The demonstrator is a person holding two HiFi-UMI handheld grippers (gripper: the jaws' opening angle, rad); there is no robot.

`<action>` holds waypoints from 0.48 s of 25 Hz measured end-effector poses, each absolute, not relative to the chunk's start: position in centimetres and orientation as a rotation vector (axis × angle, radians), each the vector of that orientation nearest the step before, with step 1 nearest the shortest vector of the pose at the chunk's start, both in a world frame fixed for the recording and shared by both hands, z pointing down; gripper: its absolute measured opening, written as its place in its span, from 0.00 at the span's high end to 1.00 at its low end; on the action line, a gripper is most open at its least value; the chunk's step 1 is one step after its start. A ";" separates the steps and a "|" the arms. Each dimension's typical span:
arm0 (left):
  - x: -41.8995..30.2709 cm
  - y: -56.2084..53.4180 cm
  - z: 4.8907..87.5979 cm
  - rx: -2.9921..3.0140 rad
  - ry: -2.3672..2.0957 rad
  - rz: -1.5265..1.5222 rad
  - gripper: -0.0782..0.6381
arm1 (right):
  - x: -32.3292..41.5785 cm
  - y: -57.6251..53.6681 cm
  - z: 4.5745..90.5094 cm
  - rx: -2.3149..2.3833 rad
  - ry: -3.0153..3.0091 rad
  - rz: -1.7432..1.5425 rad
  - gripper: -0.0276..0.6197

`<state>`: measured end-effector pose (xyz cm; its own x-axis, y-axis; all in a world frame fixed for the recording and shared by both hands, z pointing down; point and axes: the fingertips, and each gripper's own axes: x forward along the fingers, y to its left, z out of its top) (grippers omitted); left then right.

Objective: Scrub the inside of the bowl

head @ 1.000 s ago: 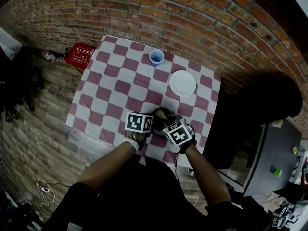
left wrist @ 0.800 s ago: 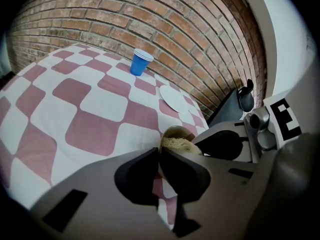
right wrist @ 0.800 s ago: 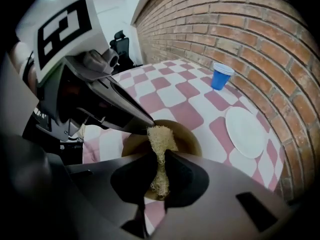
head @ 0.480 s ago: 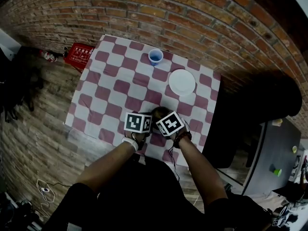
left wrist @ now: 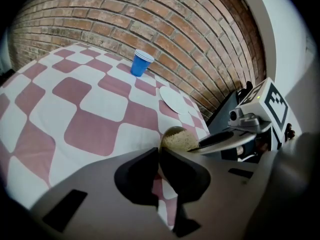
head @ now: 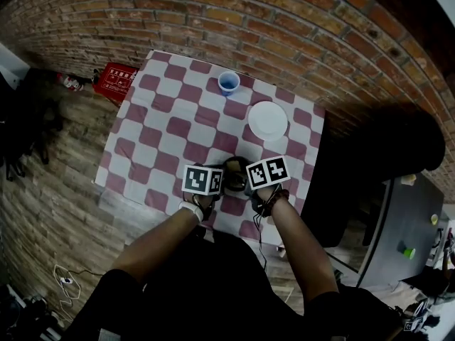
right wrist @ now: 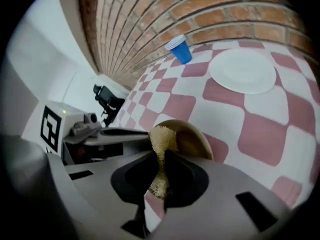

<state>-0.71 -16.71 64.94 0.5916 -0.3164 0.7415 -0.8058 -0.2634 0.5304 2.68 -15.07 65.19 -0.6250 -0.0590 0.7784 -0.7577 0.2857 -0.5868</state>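
1. The right gripper [right wrist: 161,166] is clamping its jaws shut on a yellowish sponge [right wrist: 161,140], which is standing upright between them and poking out past their tips.
2. The sponge's upper end is pressing into the brown bowl [right wrist: 194,140], on the side of the bowl nearest the left gripper [left wrist: 160,166].
3. The left gripper is pinching its jaws closed on the bowl's near rim, with only that thin edge showing between them.
4. In the left gripper view, the sponge is filling much of the bowl's inside, and the right gripper is reaching into the bowl from the bowl's right.
5. In the head view, the 2 grippers are flanking the bowl, the left one at its left and the right one at its right, and both marker cubes are sitting just beside it.
6. The bowl is resting on the tabletop [head: 170,130], which is wearing a red-and-white checked cloth, and it is sitting close to the edge nearest the person.
7. A white plate [left wrist: 172,100] is lying flat beyond the bowl, a little to its right and apart from it.
8. A blue cup [left wrist: 141,63] is standing upright farther beyond the bowl, near the brick wall [left wrist: 125,19].
9. The person's 2 bare forearms [head: 160,240] are stretching toward the bowl from the near side.
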 end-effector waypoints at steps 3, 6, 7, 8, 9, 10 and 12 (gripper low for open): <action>-0.5 -16.9 64.9 1.853 -0.890 0.648 0.84 | 2.5 -14.4 65.4 0.627 -1.885 1.089 0.87; -0.4 -17.1 65.0 1.868 -0.870 0.675 0.84 | 2.0 -13.9 65.3 0.483 -1.866 0.803 0.87; -0.3 -17.1 65.0 1.872 -0.860 0.679 0.84 | 1.9 -13.7 65.3 0.424 -1.862 0.694 0.87; -0.2 -17.2 65.0 1.876 -0.848 0.681 0.84 | 1.9 -13.6 65.4 0.364 -1.856 0.583 0.87; -0.2 -17.2 65.0 1.880 -0.836 0.681 0.84 | 1.9 -13.4 65.5 0.304 -1.848 0.480 0.87; -0.1 -17.2 65.1 1.884 -0.826 0.680 0.84 | 1.9 -13.1 65.6 0.249 -1.835 0.389 0.87; -0.1 -17.2 65.1 1.891 -0.815 0.682 0.84 | 2.0 -12.6 65.7 0.155 -1.811 0.237 0.87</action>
